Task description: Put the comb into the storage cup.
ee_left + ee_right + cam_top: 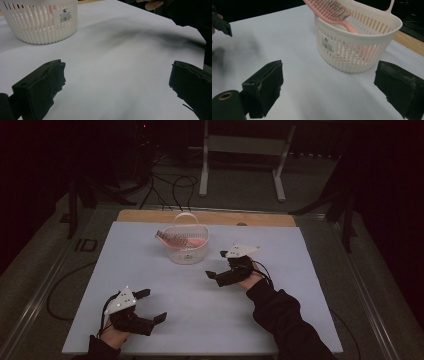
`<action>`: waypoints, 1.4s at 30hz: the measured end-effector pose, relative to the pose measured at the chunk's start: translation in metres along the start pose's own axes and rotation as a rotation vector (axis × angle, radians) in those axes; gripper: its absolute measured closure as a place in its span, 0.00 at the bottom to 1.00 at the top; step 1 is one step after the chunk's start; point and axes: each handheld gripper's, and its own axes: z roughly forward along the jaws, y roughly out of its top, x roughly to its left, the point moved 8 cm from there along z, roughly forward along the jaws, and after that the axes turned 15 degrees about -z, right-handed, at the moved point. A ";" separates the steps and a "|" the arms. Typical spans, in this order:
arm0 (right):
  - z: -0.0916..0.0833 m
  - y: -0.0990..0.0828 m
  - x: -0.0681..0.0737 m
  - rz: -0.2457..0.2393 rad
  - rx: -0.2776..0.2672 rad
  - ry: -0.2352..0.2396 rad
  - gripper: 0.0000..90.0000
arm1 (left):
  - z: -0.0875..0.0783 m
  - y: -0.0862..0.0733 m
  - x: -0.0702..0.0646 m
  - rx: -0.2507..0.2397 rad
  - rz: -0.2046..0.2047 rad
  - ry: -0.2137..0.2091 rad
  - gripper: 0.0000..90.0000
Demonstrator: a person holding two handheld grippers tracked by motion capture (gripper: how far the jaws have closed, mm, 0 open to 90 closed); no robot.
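Pink hairbrush point(332, 11) lies in white basket point(362, 47), both hand-held grippers gaping

The room is dim and dark beyond the pale table point(150, 330), which catches soft overhead light, broad blurry shadows smear across it in the left gripper view, and the near black jaws and the white basket point(42, 22) look slightly soft, without glare.

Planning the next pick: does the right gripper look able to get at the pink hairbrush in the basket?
Probably yes. The right gripper is open beside the white basket, bare table between them, and the pink hairbrush juts above the rim uncovered.
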 end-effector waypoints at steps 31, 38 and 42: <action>-0.043 -0.068 0.015 0.073 0.021 -0.060 0.09 | 0.000 -0.001 -0.001 0.005 0.013 -0.009 0.00; -0.060 -0.080 0.013 0.104 0.022 -0.089 0.09 | 0.000 -0.001 -0.001 0.005 0.016 -0.006 0.00; -0.071 -0.085 0.014 0.108 0.022 -0.096 0.09 | 0.001 -0.002 0.000 0.009 0.011 -0.007 0.00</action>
